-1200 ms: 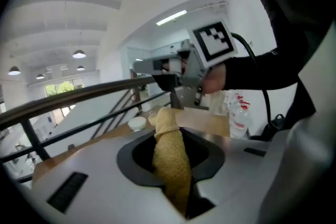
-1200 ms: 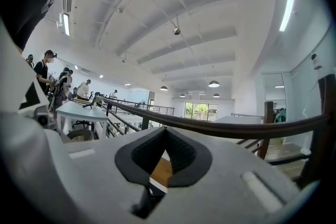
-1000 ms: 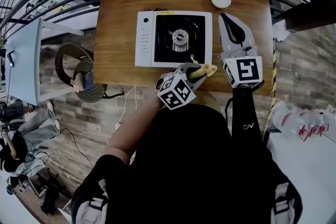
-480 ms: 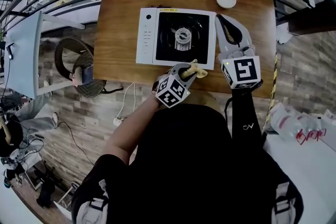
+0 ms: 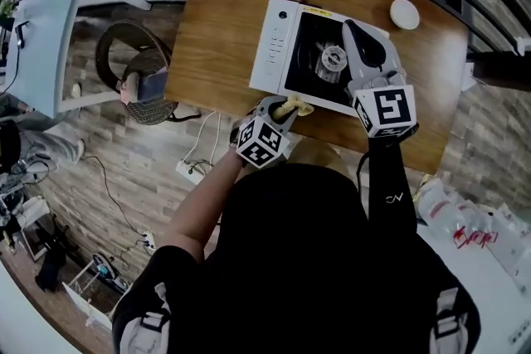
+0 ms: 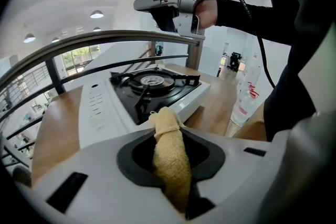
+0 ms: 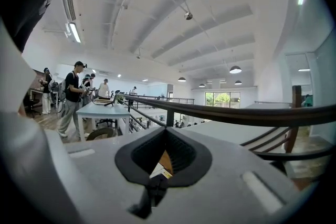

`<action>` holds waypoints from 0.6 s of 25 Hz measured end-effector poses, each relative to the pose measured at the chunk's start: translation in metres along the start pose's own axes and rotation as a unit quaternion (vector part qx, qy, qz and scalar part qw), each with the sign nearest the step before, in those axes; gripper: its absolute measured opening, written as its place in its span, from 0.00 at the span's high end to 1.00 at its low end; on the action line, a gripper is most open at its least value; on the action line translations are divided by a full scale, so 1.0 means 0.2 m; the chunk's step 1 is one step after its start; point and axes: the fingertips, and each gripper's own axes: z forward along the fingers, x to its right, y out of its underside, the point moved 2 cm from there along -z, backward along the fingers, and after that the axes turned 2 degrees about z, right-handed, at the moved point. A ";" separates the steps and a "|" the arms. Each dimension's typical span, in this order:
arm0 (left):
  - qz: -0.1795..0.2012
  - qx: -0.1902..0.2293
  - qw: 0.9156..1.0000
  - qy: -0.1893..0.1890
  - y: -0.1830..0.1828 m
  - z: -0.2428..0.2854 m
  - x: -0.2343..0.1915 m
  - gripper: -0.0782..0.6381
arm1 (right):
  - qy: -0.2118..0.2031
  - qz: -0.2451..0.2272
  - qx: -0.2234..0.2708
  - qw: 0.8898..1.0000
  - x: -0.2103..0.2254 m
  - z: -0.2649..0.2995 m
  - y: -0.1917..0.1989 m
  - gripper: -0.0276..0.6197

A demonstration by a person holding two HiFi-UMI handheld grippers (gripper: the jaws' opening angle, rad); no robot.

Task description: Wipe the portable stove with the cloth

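Left gripper (image 5: 284, 109) pinches the cloth (image 5: 297, 105) at the stove (image 5: 276, 54) edge. Right gripper (image 5: 353, 28), closed and empty, overhangs it. A white disc (image 5: 405, 13), perhaps a lid, lies beyond.

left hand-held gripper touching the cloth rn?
Touching. The left gripper view shows the cloth pinched between the jaws of the left hand-held gripper, with its free end sticking out toward the stove.

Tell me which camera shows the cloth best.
The left gripper view: the cloth fills its centre, pinched in the left claw. The head view shows only a small yellow end by the stove. The right gripper view shows none of it.
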 end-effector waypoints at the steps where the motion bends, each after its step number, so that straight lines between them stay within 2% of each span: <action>1: -0.015 0.000 1.000 -0.014 0.04 -0.03 -0.05 0.78 | -0.009 0.001 -0.002 1.000 -0.04 0.05 0.01 0.96; 3: -0.060 -0.004 0.997 -0.050 0.16 -0.10 -0.18 0.78 | -0.029 0.003 -0.005 1.000 -0.12 0.13 0.02 0.96; 5: -0.108 -0.019 0.990 -0.092 0.29 -0.17 -0.32 0.78 | -0.047 0.009 -0.007 0.999 -0.19 0.20 0.04 0.96; 7: -0.134 -0.030 0.983 -0.120 0.38 -0.23 -0.41 0.78 | -0.058 0.015 -0.011 0.998 -0.24 0.25 0.06 0.96; 15: -0.151 -0.027 0.977 -0.150 0.44 -0.32 -0.59 0.78 | -0.063 0.016 -0.023 0.998 -0.30 0.40 0.07 0.96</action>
